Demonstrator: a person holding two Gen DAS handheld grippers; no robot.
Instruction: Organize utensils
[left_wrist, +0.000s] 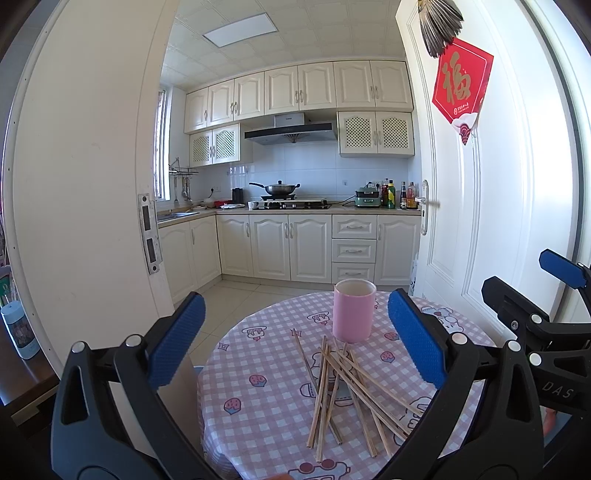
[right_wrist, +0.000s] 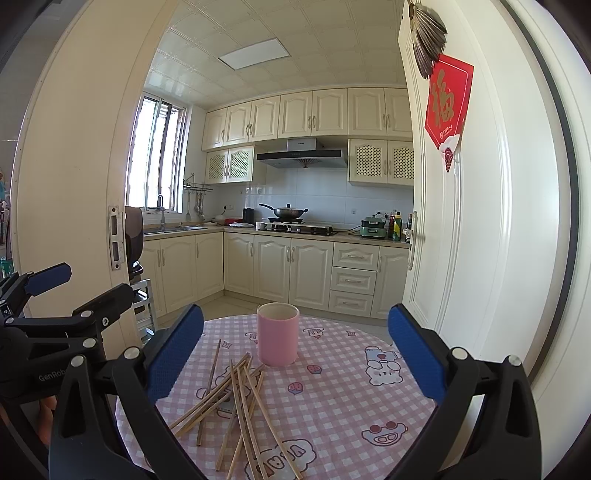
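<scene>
Left gripper (left_wrist: 295, 343) and right gripper (right_wrist: 295, 350) gape above chopsticks (left_wrist: 347, 391).

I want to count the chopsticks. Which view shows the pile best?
The right wrist view: the chopsticks lie fanned between its fingers. In the left wrist view the chopsticks overlap more, partly behind the right finger.

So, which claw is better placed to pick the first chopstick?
Probably the left claw: the chopsticks lie between its open fingers. From the right claw they sit left of centre. Both are open.
</scene>
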